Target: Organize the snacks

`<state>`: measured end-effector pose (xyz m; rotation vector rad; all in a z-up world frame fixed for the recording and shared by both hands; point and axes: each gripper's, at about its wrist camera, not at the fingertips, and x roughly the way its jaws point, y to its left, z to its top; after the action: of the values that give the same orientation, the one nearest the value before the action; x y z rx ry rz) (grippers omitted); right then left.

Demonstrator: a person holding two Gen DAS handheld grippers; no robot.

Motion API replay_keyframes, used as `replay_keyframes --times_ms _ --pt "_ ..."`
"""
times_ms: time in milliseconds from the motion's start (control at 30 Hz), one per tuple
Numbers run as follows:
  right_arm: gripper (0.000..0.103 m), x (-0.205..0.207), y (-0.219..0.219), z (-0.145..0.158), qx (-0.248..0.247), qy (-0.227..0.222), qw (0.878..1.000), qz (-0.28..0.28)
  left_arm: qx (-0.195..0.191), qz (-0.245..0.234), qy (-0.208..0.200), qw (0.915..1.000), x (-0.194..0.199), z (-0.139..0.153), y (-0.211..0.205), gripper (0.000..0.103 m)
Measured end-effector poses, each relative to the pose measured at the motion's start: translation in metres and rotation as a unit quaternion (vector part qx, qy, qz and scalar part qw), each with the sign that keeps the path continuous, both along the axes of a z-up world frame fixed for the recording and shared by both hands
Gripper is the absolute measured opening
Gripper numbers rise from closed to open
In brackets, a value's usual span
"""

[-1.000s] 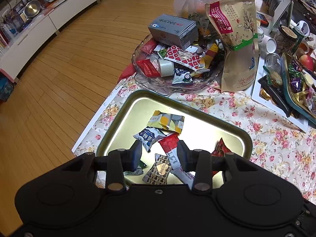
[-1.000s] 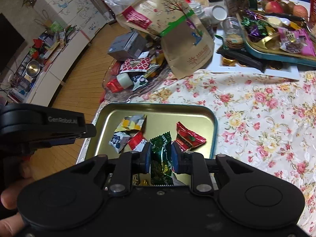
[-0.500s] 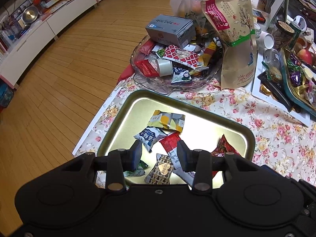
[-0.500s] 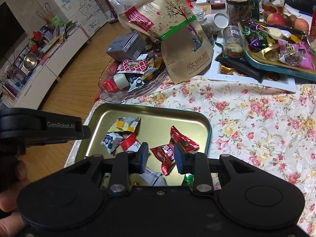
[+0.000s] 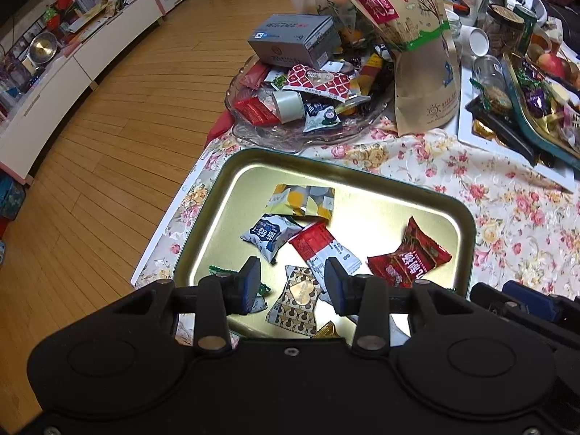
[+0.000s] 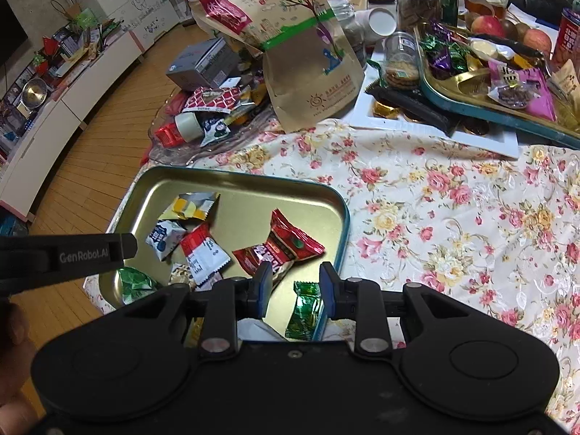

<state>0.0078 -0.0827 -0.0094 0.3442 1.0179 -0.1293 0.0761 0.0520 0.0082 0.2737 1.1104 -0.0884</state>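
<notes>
While both claws hang over the gold tin tray [image 5: 203, 217] at the lower middle of each frame, neither grips anything. At far left in the left wrist view runs the wooden floor [image 5: 108, 127]; moving rightward, the glass dish [image 5: 253, 134] heaped with wrappers sits in the upper middle, just behind the tray. Inside the tray, from left, lie a green candy [image 6: 135, 282], a blue-and-white packet [image 5: 269, 235], a yellow-and-grey packet [image 5: 302, 199] behind it, a red-and-white packet [image 5: 319, 244], a brown patterned packet [image 5: 299, 302], and a red candy [image 5: 409, 259] toward the right wall. The left gripper [image 5: 291, 286] stands with jaws wide apart above the patterned packet, empty. In the right wrist view, the right gripper [image 6: 294, 288] is likewise spread, with a green wrapped sweet [image 6: 304, 310] lying in the tray's lower right corner beneath the gap, not pinched. Right of the tray spreads the floral tablecloth [image 6: 453, 217], and in the upper right a teal tray [image 6: 507, 117] holds more sweets, with a tall paper pouch [image 6: 308, 65] in the upper middle.
</notes>
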Motion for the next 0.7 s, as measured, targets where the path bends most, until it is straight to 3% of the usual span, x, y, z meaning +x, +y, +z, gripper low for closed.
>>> replay_keyframes --times_ms 700 --pt "0.031 -0.004 -0.008 -0.008 -0.051 0.026 0.997 -0.043 0.036 -0.02 0.012 0.9991 -0.006 -0.021 -0.004 0.049"
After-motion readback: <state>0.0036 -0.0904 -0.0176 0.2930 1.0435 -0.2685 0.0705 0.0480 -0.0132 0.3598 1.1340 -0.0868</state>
